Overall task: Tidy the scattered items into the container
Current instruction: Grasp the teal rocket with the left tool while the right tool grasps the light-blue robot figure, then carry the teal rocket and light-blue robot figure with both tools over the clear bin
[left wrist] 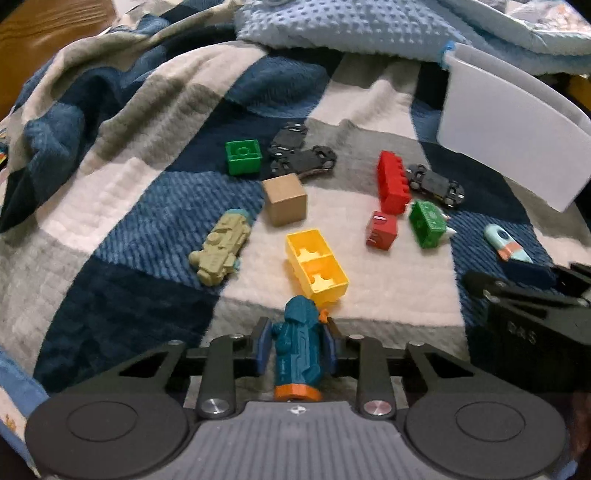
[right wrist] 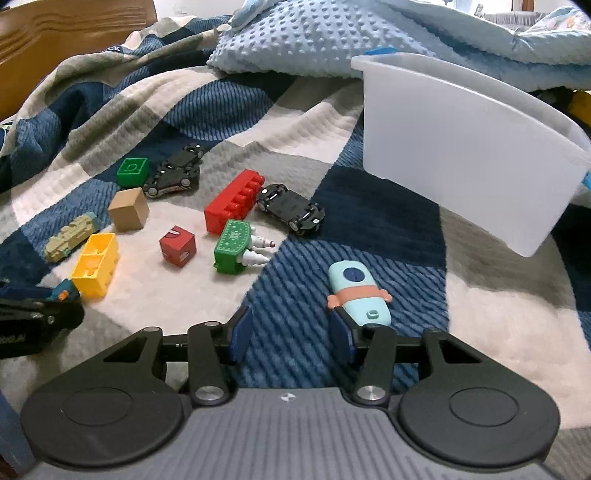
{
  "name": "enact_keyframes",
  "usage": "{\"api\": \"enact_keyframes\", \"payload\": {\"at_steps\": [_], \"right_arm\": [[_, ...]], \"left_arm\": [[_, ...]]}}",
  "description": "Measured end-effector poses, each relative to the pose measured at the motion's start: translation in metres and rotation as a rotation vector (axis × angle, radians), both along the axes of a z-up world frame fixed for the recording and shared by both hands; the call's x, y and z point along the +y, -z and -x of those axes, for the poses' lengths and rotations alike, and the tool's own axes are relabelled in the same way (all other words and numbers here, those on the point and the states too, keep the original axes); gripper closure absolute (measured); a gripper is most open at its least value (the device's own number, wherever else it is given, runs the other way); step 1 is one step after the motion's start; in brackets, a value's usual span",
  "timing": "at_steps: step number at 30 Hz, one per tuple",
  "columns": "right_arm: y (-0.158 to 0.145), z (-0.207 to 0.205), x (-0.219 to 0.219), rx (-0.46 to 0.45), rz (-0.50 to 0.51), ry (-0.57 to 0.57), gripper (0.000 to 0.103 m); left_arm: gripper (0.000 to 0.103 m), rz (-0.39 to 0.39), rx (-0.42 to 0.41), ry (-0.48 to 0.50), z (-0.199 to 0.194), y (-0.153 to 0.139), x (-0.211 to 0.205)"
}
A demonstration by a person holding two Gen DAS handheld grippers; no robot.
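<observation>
My left gripper [left wrist: 297, 332] is shut on a teal toy with an orange base [left wrist: 297, 354], just in front of a yellow brick [left wrist: 317, 267]. My right gripper [right wrist: 291, 332] is open and empty on the blanket; a pale blue rocket toy [right wrist: 357, 295] lies just past its right finger [right wrist: 341, 338]. A white bin [right wrist: 461, 147] stands at the back right, also in the left wrist view [left wrist: 509, 136]. Scattered toys: red brick [right wrist: 232, 201], red cube [right wrist: 177, 246], green toy [right wrist: 232, 245], green brick [right wrist: 132, 171], wooden cube [right wrist: 128, 208], tan vehicle [right wrist: 70, 238], black cars [right wrist: 290, 208].
A blue, white and grey checked blanket [right wrist: 369, 229] covers the surface in folds at the left. A light blue dotted blanket [right wrist: 314, 40] is heaped behind the bin. A wooden headboard [right wrist: 74, 26] stands at the far left.
</observation>
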State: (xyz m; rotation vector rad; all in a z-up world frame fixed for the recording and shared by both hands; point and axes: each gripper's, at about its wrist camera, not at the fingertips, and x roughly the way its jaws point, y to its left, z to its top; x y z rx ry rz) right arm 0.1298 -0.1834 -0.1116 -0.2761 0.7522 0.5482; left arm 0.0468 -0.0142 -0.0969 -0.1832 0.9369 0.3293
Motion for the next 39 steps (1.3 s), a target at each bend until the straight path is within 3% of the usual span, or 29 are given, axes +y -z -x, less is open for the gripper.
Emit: {"api": "enact_keyframes", "payload": {"at_steps": [4,8,12,16,22,23,39], "right_arm": [[0.001,-0.003,0.001,-0.026,0.003,0.002,0.054],[-0.007,0.011,0.005,-0.181,0.068,0.0,0.051],[0.0,-0.01,-0.003,-0.101,-0.003,0.037,0.051],[0.0,-0.023,-0.006,-0.11,0.003,0.078,0.045],[0.01,-0.031,-0.013,-0.066,-0.002,0.119,0.048],[0.011,-0.03,-0.013,-0.068,-0.007,0.109,0.057],[-0.01,0.013,-0.004,-0.035,-0.007,0.101,0.057]], "left_arm": [[0.071,0.005,-0.003,0.03,0.001,0.0,0.001],[0.071,-0.009,-0.001,0.043,-0.001,0.002,0.0],[0.071,0.003,-0.005,0.04,-0.002,0.004,0.002],[0.071,0.005,-0.003,0.044,-0.002,0.004,0.003],[0.071,0.01,-0.006,0.043,-0.003,0.005,0.003],[0.071,0.012,-0.006,0.044,-0.002,0.005,0.004],[0.071,0.007,-0.056,0.084,0.016,-0.019,-0.002]]}}
